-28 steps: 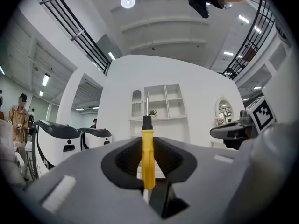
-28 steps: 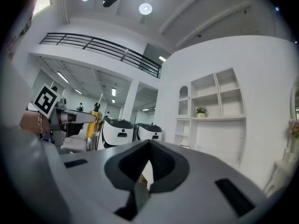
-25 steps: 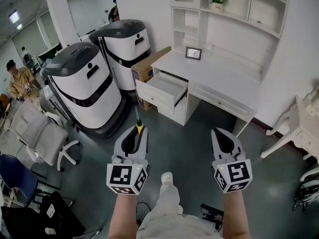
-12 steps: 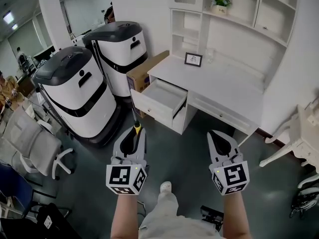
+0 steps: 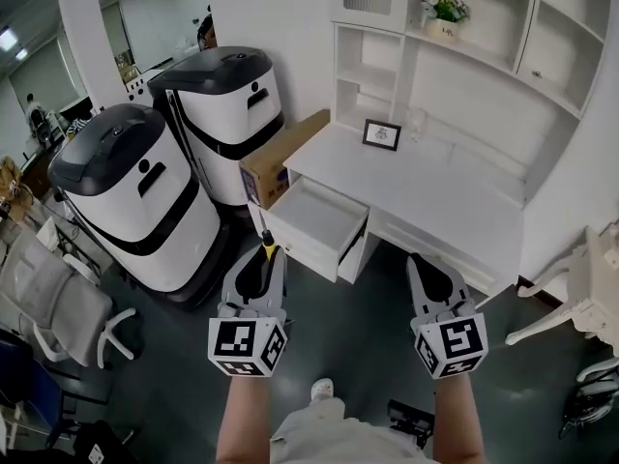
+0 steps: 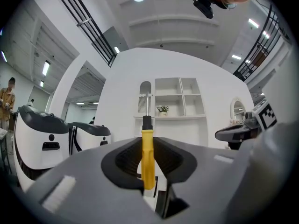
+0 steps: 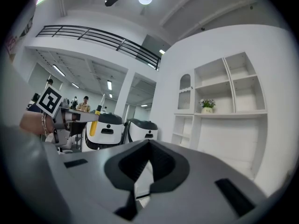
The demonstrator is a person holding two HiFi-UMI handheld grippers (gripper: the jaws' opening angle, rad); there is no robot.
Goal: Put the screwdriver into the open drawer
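Carried forward since a second ago, both together: left tool (image 5: 262, 259) and right tool (image 5: 426, 262) now nearer the open drawer (image 5: 314, 222), itself lower and larger in the head view. At far left, a grey padded chair (image 5: 53, 303) on the dark floor (image 5: 368, 336). Next to it, two tall white-and-black machines (image 5: 131, 196) side by side. Then a cardboard box (image 5: 279, 158) set against the left end of the white surface (image 5: 435, 196). Left tool clamped on the screwdriver (image 6: 147, 155): yellow handle pinched upright between the black pads, black collar and metal shaft sticking out past the jaw tips, aimed toward the shelving (image 5: 387, 75). Shaft tip, in the head view, right by the drawer's near left corner; over it or short of it, impossible to tell. Drawer pulled out from the left part of the surface, white inside. Further back on the surface, a small framed picture (image 5: 381, 134); higher, on a shelf, a potted plant (image 5: 445, 13). Right tool level beside the left, well apart from it, jaws drawn together at the tips, nothing between them.
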